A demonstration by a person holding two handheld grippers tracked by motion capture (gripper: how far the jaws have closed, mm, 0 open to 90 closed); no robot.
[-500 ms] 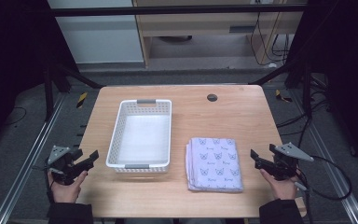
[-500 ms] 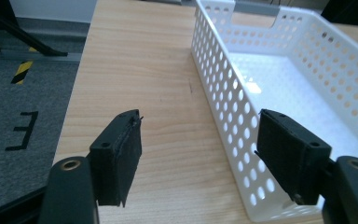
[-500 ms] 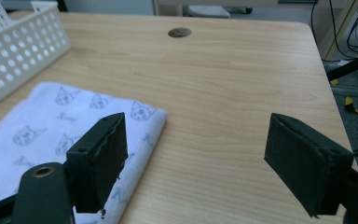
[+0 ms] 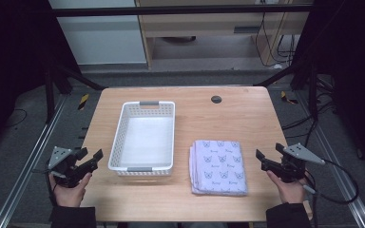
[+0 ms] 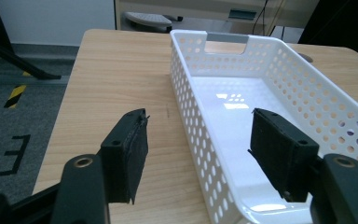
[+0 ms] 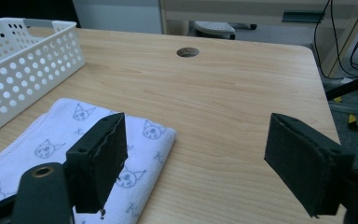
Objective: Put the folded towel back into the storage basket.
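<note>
A white perforated basket [image 4: 145, 135] [image 5: 261, 84] stands empty on the wooden table [image 4: 228, 118]. To its right lies a folded pale cloth [image 4: 218, 166] [image 6: 74, 140] printed with small cat faces. My left gripper [image 4: 90, 159] [image 5: 200, 154] hovers open at the table's left front edge, and the basket's near left corner lies between its jaws in the left gripper view. My right gripper [image 4: 269, 155] [image 6: 196, 163] is open at the right front edge, just right of the cloth, with nothing in it.
A round dark cable hole [image 4: 216, 99] [image 6: 187, 52] sits near the table's far edge. Black frame posts [image 4: 52, 80] stand at both sides, and cables [image 4: 342, 185] trail on the floor at the right.
</note>
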